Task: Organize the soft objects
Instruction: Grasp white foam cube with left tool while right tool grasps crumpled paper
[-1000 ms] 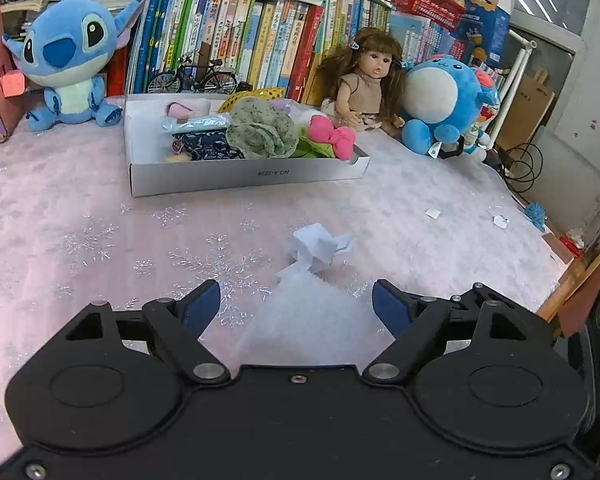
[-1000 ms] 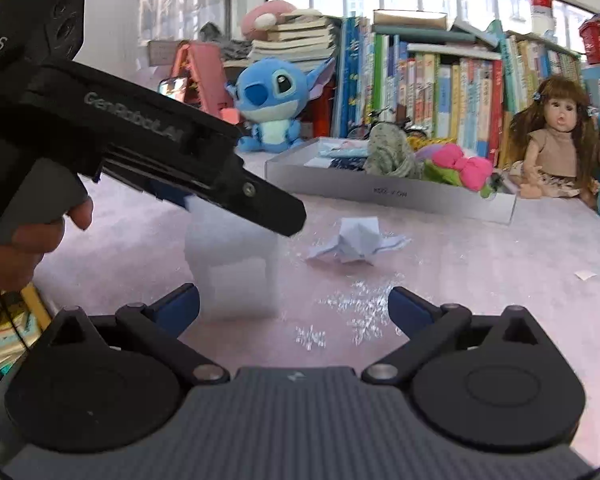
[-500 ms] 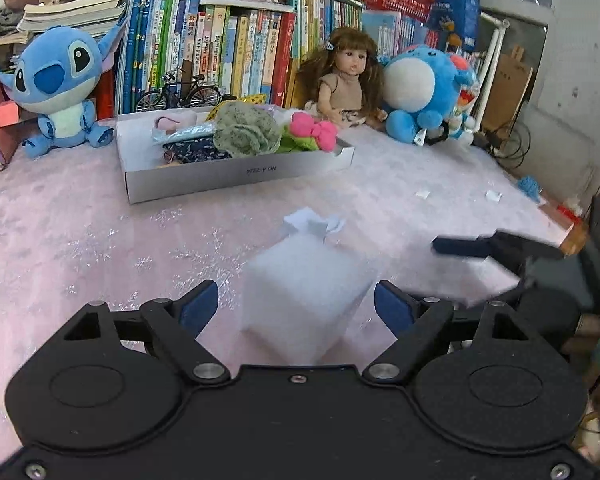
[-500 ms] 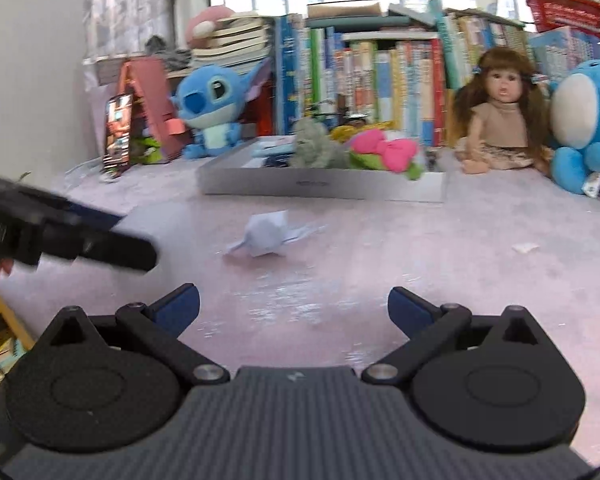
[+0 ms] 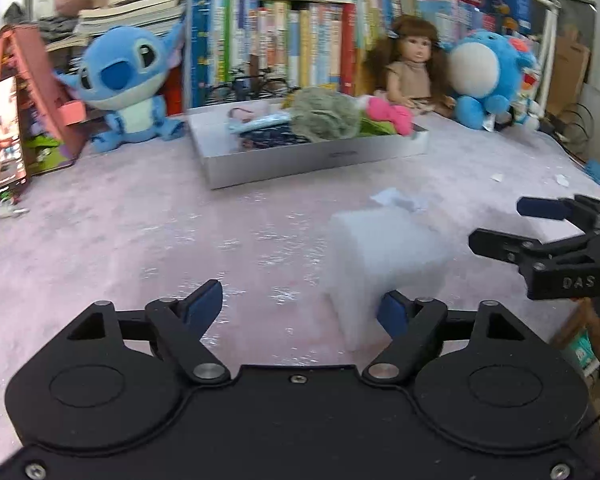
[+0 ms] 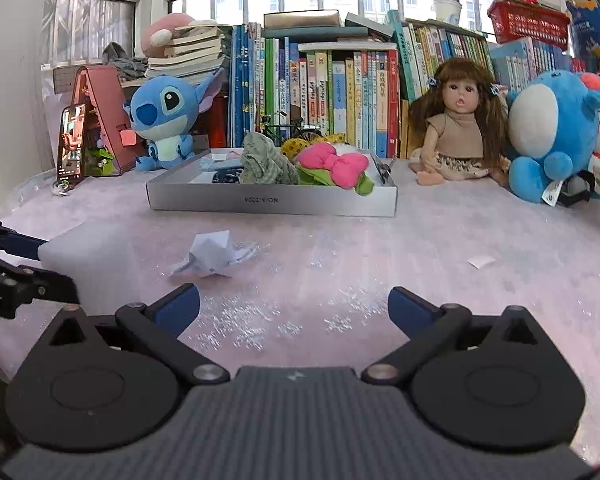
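Left wrist view: left tongs [image 5: 300, 306] closing, white foam block [image 5: 384, 258] on pink surface [image 5: 140, 220], upright, against right pad, left pad clear. Right tongs [image 6: 294, 306] spread, empty.

White foam block [image 5: 384, 256], pink snowflake-print cloth [image 6: 440, 240], grey tray [image 6: 272, 200] w/ pink bow [image 6: 332, 162].

Table centre: a white foam block [image 5: 384, 256] stands on the pink snowflake-print tablecloth [image 6: 440, 248].
Behind it: a crumpled white paper scrap [image 6: 214, 254].
Further back: a shallow grey cardboard tray [image 6: 272, 200] holding a pink fabric bow [image 6: 332, 164].
Left of tray: a blue plush toy [image 6: 164, 120].
Right of tray: a brown-haired doll [image 6: 456, 128].
Rear: a row of upright books [image 6: 332, 88].
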Demonstrator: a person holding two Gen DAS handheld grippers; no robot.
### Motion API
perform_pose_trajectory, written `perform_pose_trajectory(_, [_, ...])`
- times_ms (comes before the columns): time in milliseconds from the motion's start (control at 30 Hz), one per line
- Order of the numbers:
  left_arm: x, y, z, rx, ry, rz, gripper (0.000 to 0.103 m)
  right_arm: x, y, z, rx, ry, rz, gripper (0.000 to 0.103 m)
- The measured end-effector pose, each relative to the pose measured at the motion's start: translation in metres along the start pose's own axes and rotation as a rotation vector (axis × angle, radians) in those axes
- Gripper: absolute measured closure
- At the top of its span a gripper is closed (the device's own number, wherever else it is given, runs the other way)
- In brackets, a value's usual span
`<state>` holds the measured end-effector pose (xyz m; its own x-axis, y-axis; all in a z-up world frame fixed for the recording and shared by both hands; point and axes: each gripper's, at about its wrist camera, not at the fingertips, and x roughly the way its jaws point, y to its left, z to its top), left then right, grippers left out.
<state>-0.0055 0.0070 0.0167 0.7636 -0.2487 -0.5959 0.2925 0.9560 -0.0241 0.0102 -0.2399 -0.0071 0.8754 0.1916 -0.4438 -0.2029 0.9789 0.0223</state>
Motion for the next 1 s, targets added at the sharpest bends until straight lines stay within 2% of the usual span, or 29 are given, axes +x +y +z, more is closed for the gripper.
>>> perform_pose_trajectory(33, [0.001, 0.002, 0.001, -0.014, -0.005, 0.001, 0.031, 0.001, 0.002, 0.001, -0.002, -0.004, 0.002, 0.0])
perform_pose_trajectory(100, [0.003, 0.004, 0.001, -0.034, -0.012, 0.001, 0.042, 0.002, 0.005, 0.002, 0.002, -0.008, 0.01, 0.0])
perform_pose_trajectory(200, [0.006, 0.0, 0.0, -0.029, -0.028, -0.006, 0.05, 0.004, 0.009, 0.004, 0.007, -0.012, 0.016, 0.0])
perform_pose_trajectory(367, [0.005, -0.011, -0.001, 0.026, -0.062, 0.006, 0.055, 0.008, 0.013, 0.007, 0.009, -0.014, 0.01, 0.0])
perform_pose_trajectory(467, [0.005, -0.009, 0.001, 0.021, -0.066, 0.022, 0.055, 0.01, 0.014, 0.009, 0.01, -0.014, 0.008, 0.0])
perform_pose_trajectory(533, [0.002, -0.006, 0.001, 0.009, -0.069, 0.017, 0.053, 0.01, 0.014, 0.009, 0.012, -0.016, 0.006, 0.0])
perform_pose_trajectory(600, [-0.001, -0.004, 0.0, 0.01, -0.061, 0.01, 0.04, 0.01, 0.014, 0.01, 0.014, -0.016, 0.009, 0.0])
perform_pose_trajectory(700, [-0.006, -0.001, -0.004, 0.016, -0.044, -0.005, 0.027, 0.011, 0.016, 0.01, 0.01, -0.014, 0.013, 0.0])
perform_pose_trajectory(1000, [-0.022, -0.01, -0.015, 0.071, -0.049, -0.061, 0.02, 0.015, 0.023, 0.012, -0.012, -0.005, 0.032, 0.0])
